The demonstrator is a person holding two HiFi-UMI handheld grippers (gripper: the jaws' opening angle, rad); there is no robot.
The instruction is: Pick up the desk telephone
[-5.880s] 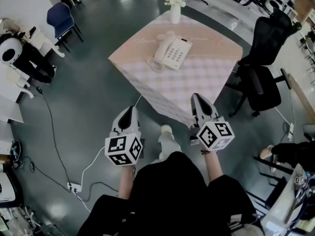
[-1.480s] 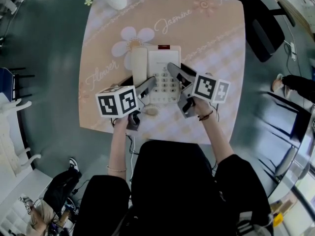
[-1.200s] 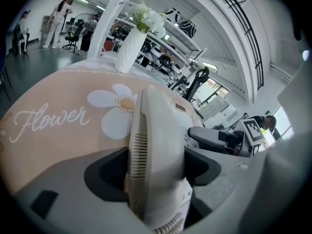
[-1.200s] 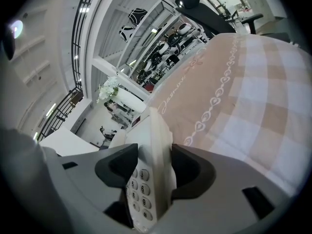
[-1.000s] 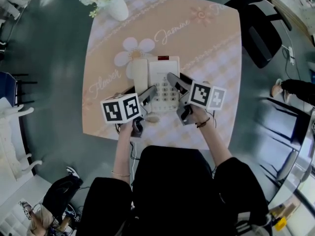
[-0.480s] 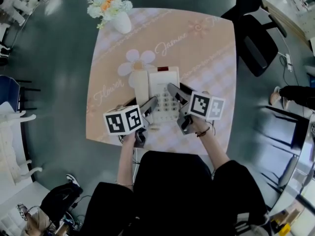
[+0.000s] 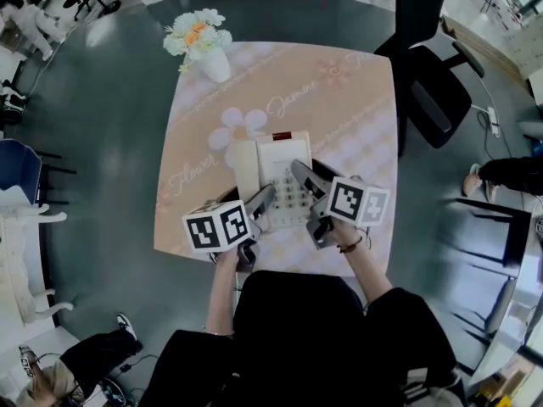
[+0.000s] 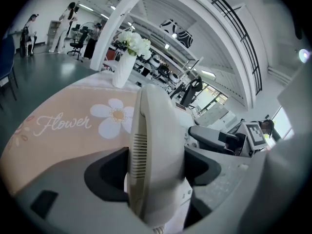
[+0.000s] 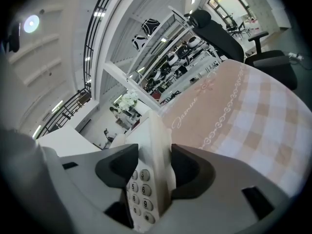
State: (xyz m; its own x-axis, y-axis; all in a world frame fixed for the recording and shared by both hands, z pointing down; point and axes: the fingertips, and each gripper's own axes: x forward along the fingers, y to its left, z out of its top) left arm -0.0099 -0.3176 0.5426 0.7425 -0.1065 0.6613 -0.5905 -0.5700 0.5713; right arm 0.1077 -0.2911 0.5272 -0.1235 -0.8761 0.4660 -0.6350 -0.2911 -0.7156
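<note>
Cream desk telephone (image 7: 280,170): jaws of left gripper (image 8: 156,172) pinch its handset (image 8: 157,130), jaws of right gripper (image 9: 148,172) its base (image 9: 155,145).

A white vase of flowers (image 7: 204,47) stands on the upper left corner of the pink checked tablecloth (image 7: 356,100), a black office chair (image 7: 437,100) upper right, a blue chair (image 7: 15,172) far left.

Bright, even indoor light; strong fisheye bending.
Ceiling lamps (image 9: 31,23) glare above the desk telephone (image 9: 155,150) in both gripper views, whose rims go black; the floor (image 7: 102,142) left of it shines softly; near foreground blurs.
</note>
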